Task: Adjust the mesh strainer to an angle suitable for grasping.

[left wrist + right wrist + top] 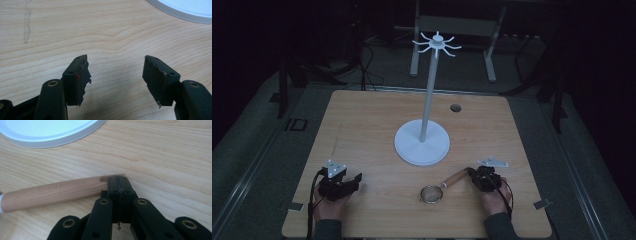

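Observation:
A small round strainer (pixel 432 194) with a wooden handle (pixel 55 191) lies on the table near the front, right of centre. My right gripper (pixel 119 181) is shut, its jaws pressed flat together with their tips at the handle's far end; whether they pinch anything there I cannot tell. From above, that right gripper (pixel 472 172) sits at the handle's right end. My left gripper (pixel 116 72) is open over bare wood with nothing between its jaws, and it rests at the front left (pixel 357 179).
A white stand with a round base (pixel 422 142) and a tall pole (pixel 428 100) topped by a ring of hooks (pixel 437 44) occupies the table's middle. A small dark hole (pixel 455 108) lies behind it. The base's rim (pixel 50 132) is close to the handle.

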Motion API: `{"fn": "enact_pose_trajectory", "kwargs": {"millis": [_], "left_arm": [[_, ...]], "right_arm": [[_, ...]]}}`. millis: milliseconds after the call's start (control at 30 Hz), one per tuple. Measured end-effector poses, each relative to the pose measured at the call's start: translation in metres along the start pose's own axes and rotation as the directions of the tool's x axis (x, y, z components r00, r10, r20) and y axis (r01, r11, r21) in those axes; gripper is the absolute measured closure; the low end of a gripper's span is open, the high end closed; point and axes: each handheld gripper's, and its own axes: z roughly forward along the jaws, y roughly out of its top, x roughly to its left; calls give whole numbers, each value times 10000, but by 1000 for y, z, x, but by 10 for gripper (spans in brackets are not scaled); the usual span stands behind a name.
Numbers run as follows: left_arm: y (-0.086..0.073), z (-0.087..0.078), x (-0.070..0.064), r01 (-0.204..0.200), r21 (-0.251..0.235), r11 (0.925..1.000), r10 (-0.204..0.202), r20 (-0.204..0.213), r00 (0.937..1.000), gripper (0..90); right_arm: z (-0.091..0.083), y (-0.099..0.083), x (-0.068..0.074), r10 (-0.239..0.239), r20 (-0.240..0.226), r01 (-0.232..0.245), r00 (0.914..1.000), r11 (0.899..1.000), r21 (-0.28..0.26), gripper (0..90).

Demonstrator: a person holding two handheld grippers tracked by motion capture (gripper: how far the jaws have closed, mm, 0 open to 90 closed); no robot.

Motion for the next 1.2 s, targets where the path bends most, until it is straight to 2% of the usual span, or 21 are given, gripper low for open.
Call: {"fn": "enact_pose_trajectory", "kwargs": {"millis": [367,833,900,967,1067,1133,1200], "left_arm": [[0,0,0,7,15,10000,-7,26,10000,379],[0,0,-1,-34,31,10000,34,67,10000,380],[0,1,0,-39,29,10000,38,68,10000,380],[0,1,0,-37,28,10000,37,69,10000,379],[0,1,-1,-45,30,10000,45,81,10000,379],[0,1,-1,-39,44,10000,39,72,10000,379],[0,1,-1,-41,37,10000,41,68,10000,380]], "right_arm": [[21,19,1,217,-142,-213,9997,9995,238,880],[36,39,20,-403,-474,428,9981,9977,522,848],[34,40,24,-358,-578,385,9977,9982,456,809],[31,41,27,-239,-603,260,9979,9991,347,695],[27,42,31,85,-755,-64,9971,9996,276,572],[24,43,34,168,-697,-158,9974,9998,145,502],[24,43,39,301,-682,-282,9972,9992,296,393]]}}
